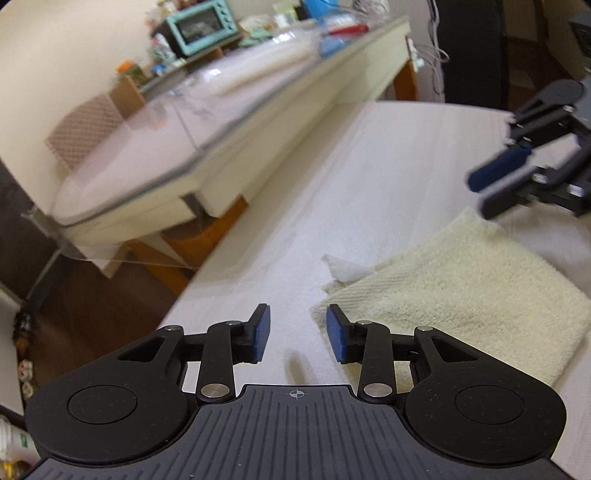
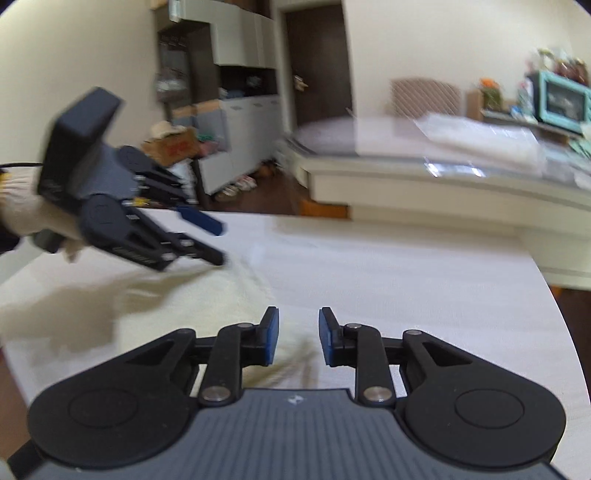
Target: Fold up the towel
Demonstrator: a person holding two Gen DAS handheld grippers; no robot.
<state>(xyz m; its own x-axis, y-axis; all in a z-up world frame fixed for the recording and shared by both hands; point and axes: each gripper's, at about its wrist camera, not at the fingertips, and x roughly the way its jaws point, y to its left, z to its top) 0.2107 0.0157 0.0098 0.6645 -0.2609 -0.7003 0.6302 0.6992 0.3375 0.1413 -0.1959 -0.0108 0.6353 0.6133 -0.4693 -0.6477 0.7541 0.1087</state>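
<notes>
A cream terry towel [image 1: 454, 291] lies folded on the white table [image 1: 369, 184], with a small white label [image 1: 343, 267] sticking out at its near corner. My left gripper [image 1: 297, 333] is open and empty, hovering just left of the towel's corner. My right gripper [image 1: 484, 192] shows at the right of the left wrist view, open, above the towel's far edge. In the right wrist view my right gripper [image 2: 297, 336] is open and empty over the towel's [image 2: 207, 295] edge, and my left gripper [image 2: 218, 243] is open above the towel's far side.
A long cream counter [image 1: 258, 122] with a glass top stands beyond the table, carrying a teal toaster oven [image 1: 201, 24] and clutter. The same oven [image 2: 561, 99] shows at the far right of the right wrist view. Brown floor [image 1: 92, 295] lies past the table's left edge.
</notes>
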